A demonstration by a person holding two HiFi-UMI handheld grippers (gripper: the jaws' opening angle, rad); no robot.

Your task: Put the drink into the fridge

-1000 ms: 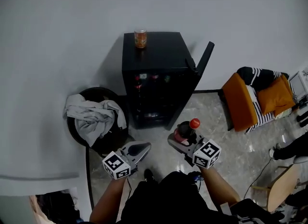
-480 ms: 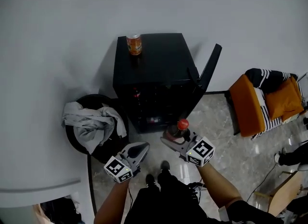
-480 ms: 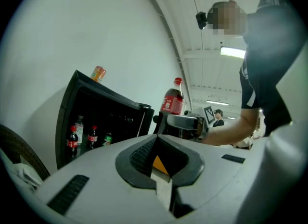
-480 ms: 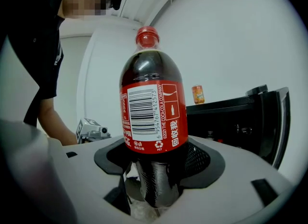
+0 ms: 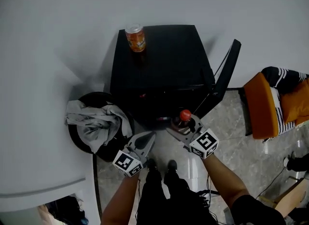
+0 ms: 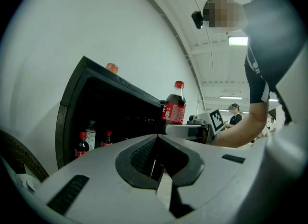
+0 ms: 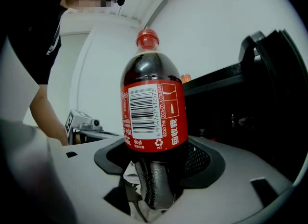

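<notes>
A cola bottle (image 5: 184,118) with a red cap and red label stands upright in my right gripper (image 5: 179,128), which is shut on its lower body (image 7: 154,117). It hangs just in front of the black mini fridge (image 5: 159,55), whose door (image 5: 226,77) stands open to the right. My left gripper (image 5: 146,141) is shut on nothing, low and left of the bottle. In the left gripper view the fridge's dark inside (image 6: 115,122) holds small red-capped bottles (image 6: 83,143) on a shelf. An orange can (image 5: 135,37) stands on the fridge top.
A black bin (image 5: 77,139) draped with grey cloth (image 5: 96,122) stands left of the fridge. An orange chair with a striped cushion (image 5: 270,98) is at the right. A white wall runs behind. My feet (image 5: 161,165) are on the marble floor.
The view and both grippers have closed in on the fridge's open front. The bottle stays held in the right gripper; the left gripper stays shut.
</notes>
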